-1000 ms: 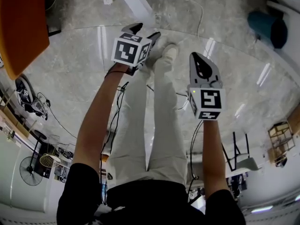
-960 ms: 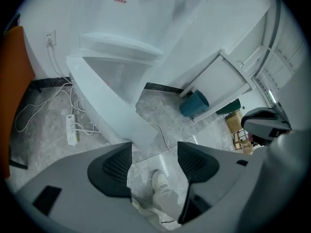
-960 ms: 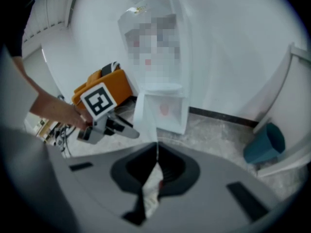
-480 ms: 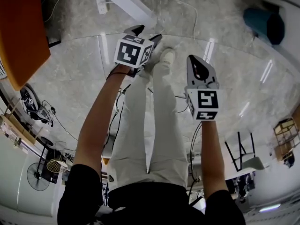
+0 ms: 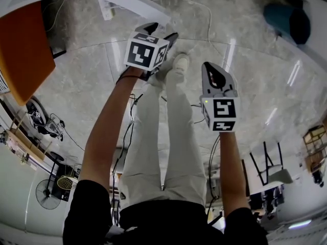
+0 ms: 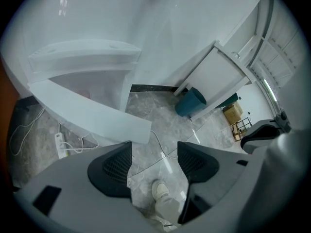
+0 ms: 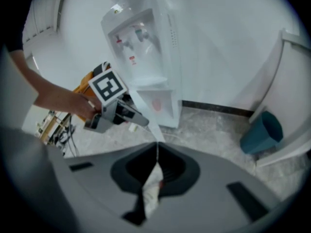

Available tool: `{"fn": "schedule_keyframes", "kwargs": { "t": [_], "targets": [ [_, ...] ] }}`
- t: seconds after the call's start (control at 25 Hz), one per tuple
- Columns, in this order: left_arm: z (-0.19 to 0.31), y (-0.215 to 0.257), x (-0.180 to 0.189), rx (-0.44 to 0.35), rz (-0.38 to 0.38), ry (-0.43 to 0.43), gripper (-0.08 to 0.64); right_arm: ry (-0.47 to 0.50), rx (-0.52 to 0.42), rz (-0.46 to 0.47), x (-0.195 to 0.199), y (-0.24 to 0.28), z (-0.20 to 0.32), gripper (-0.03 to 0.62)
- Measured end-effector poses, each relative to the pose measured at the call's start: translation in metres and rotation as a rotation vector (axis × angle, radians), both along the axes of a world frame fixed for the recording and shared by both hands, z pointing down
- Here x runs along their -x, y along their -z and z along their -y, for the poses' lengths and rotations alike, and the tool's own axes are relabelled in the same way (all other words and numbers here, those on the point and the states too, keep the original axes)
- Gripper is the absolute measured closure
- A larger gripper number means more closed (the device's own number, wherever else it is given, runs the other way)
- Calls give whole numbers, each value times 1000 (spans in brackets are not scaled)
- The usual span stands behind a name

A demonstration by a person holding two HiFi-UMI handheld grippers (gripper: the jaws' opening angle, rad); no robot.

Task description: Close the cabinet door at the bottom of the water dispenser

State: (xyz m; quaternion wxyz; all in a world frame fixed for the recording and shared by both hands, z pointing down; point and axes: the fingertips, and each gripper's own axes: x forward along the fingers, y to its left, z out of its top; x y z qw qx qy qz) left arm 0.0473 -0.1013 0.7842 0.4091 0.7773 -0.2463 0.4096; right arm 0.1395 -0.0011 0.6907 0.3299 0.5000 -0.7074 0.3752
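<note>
Water dispenser point(image 7: 141, 47) stands against the white wall, taps visible in the right gripper view. Cabinet door point(image 6: 87, 110) at its foot stands open, swung out over the grey floor point(image 5: 82, 80) as a long white panel.

Left gripper point(image 6: 154, 161): jaws released, wide apart, nothing between them (only floor and the person's shoe point(image 6: 160, 191) show through the gap). It is held out low in front of the dispenser. The free corner of the door lies just ahead of the jaws, a little to their left. From the right gripper view the left jaw tip sits right against the door's edge; contact cannot be judged.

Right gripper point(image 7: 156, 147): jaws clenched, tips together, holding nothing. It hangs further back than the left one and apart from the door.

Teal bin point(image 7: 260, 130) sits on the floor right of the dispenser, beside a white partition. Power strip point(image 6: 60, 144) with white cable lies on the floor under the door side
</note>
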Motion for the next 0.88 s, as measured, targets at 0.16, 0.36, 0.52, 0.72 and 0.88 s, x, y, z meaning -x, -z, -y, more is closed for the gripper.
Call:
{"fn": "schedule_keyframes", "kwargs": {
  "t": [0.16, 0.36, 0.52, 0.72, 0.88],
  "targets": [
    [6, -2, -9, -2, 6, -19, 259, -4, 14, 3, -5, -4, -4, 557],
    [13, -4, -19, -7, 7, -46, 259, -13, 17, 20, -9, -8, -3, 557],
    [19, -5, -26, -17, 15, -66, 259, -24, 16, 24, -14, -10, -1, 557],
    [30, -11, -30, -24, 25, -78, 259, -31, 10, 25, -19, -12, 7, 557],
    [41, -12, -36, -35, 28, -85, 259, -36, 16, 21, -26, -17, 8, 557]
  ]
}}
